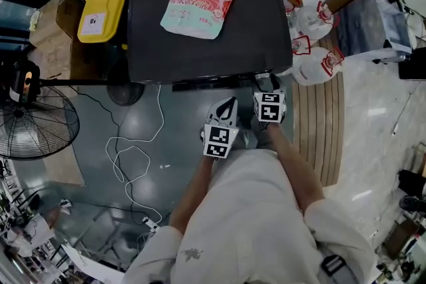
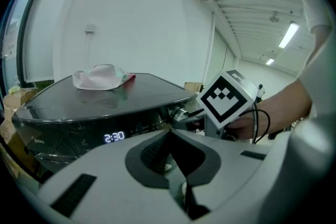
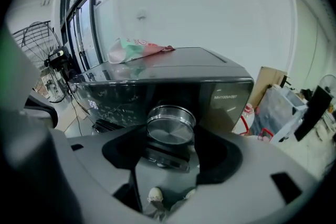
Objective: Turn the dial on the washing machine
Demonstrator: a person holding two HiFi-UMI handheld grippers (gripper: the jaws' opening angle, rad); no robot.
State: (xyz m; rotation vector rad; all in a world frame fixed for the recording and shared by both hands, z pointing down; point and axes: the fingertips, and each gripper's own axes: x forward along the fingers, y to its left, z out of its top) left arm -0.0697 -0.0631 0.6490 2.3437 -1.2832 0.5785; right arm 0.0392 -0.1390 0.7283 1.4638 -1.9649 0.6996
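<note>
The dark washing machine (image 1: 200,53) fills the top of the head view. Its silver dial (image 3: 170,123) sits on the front panel, right between the jaws of my right gripper (image 3: 170,136). The jaws stand wide, and their dark pads (image 3: 123,149) lie against the dial's two sides. In the head view the right gripper (image 1: 266,82) reaches under the machine's front edge and hides the dial. My left gripper (image 1: 225,108) hangs a little lower and to the left, shut with nothing in it (image 2: 170,131). From there I see the dial (image 2: 181,113) and the right gripper's marker cube (image 2: 227,98).
A pink and green detergent pouch (image 1: 200,2) lies on the machine's top. The panel display (image 2: 114,137) reads 2:30. A yellow bin (image 1: 101,15) and a fan (image 1: 33,126) stand at the left. A white cable (image 1: 130,156) trails on the floor, and white bags (image 1: 313,43) sit at the right.
</note>
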